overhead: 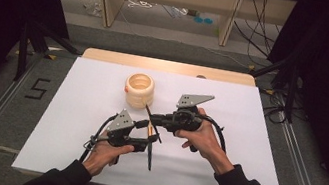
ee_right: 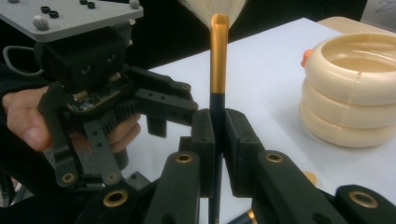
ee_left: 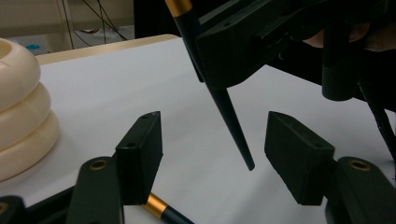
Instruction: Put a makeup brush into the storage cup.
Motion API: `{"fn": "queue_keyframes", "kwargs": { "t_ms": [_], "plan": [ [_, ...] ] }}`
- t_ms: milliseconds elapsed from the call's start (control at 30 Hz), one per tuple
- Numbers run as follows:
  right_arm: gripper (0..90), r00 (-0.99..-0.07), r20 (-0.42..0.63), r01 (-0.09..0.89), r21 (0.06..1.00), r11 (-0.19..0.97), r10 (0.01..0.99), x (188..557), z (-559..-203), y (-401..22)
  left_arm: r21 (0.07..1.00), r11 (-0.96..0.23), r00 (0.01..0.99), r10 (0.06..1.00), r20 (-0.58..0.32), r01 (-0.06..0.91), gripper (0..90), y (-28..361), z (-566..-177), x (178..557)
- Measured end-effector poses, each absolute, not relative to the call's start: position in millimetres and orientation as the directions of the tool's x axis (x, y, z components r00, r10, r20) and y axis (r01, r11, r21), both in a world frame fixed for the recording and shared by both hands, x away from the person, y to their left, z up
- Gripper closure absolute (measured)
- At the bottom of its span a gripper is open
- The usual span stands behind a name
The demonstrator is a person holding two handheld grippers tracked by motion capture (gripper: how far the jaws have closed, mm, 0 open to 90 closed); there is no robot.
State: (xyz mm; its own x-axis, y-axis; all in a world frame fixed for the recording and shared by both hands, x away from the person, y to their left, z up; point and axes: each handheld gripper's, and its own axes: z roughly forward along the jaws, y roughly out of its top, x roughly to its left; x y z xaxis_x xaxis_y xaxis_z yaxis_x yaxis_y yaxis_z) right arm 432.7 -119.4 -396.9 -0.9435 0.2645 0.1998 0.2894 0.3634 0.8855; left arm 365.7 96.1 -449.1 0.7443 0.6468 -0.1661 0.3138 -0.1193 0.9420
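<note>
- The right hand-held gripper [ee_right: 215,135] has its jaws pressed together on a makeup brush [ee_right: 217,84] — a dark handle with a gold ferrule and pale bristles at the top of the right gripper view.
- In the high view that brush [overhead: 148,118] sits between the two hands, above the white tabletop [overhead: 84,104], and the right hand-held gripper [overhead: 154,119] points toward the left one.
- The left hand-held gripper [ee_left: 212,154] has its jaws spread apart; the brush's pointed dark tip [ee_left: 233,126] hangs between them, touching neither pad.
- A second brush [ee_left: 161,208] lies on the tabletop under the left jaw in the left gripper view — only a gold band and a bit of dark handle show there. In the high view a long dark handle [overhead: 149,153] lies by the left hand-held gripper [overhead: 146,142]; it is probably the same brush, though the picture is too small to be sure.
- A cream ringed holder [overhead: 139,90], shaped like three stacked rings, stands upright on the tabletop beyond both hands, well apart from the brushes.
</note>
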Motion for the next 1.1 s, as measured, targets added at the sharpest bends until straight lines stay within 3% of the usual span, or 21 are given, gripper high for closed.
{"fn": "queue_keyframes", "kwargs": {
  "t_ms": [100,467,1100],
  "plan": [
    [83.3,-0.943,0.209,0.295,0.885,0.360,0.259,430.0,-395.4,-116.3,0.952,-0.126,0.780,0.608,-0.148,0.279,45.4,94.8,-448.5,366.9],
    [83.3,-0.940,0.216,0.301,0.890,0.342,0.263,429.7,-396.5,-115.1,0.946,-0.089,0.780,0.592,-0.201,0.312,59.4,95.4,-448.5,370.0],
    [83.3,-0.932,0.250,0.326,0.893,0.309,0.261,430.3,-401.1,-114.1,0.933,-0.035,0.771,0.575,-0.274,0.358,74.4,99.0,-445.0,369.7]
  ]
}}
